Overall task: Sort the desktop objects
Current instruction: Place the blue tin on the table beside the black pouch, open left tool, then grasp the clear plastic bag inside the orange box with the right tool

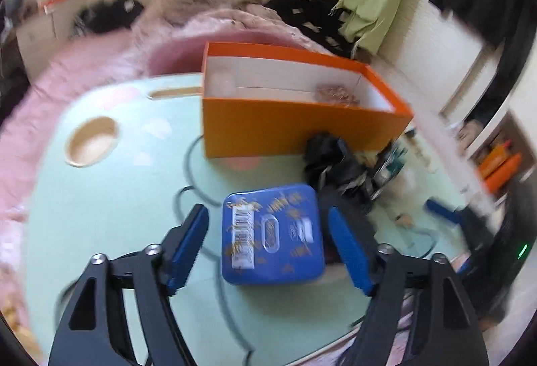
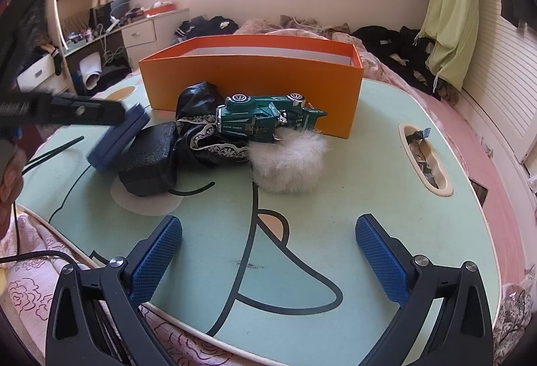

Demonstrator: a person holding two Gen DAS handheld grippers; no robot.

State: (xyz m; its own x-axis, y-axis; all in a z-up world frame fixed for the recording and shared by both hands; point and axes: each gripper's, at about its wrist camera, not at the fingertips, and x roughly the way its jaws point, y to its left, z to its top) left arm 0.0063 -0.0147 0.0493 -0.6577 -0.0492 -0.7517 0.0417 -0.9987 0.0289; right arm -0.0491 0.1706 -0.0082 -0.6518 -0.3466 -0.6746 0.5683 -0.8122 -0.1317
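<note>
A blue tin (image 1: 273,233) with a barcode label lies between the fingers of my left gripper (image 1: 268,228); the jaws are open and stand apart from its sides. From the right wrist view the tin (image 2: 117,138) looks tilted, lifted off the green table (image 2: 386,164), with the left gripper's arm above it. An orange box (image 2: 251,74) stands at the back; it holds small items (image 1: 335,92). In front of it lie a black box (image 2: 147,158), black lace cloth (image 2: 198,131), a green toy car (image 2: 268,117) and a white fur puff (image 2: 288,161). My right gripper (image 2: 268,252) is open and empty.
The table has a round cup recess (image 1: 91,141) and an oblong slot (image 2: 424,161) with scraps in it. Pink bedding (image 1: 100,54) surrounds the table. A desk with drawers (image 2: 134,30) stands at the far left.
</note>
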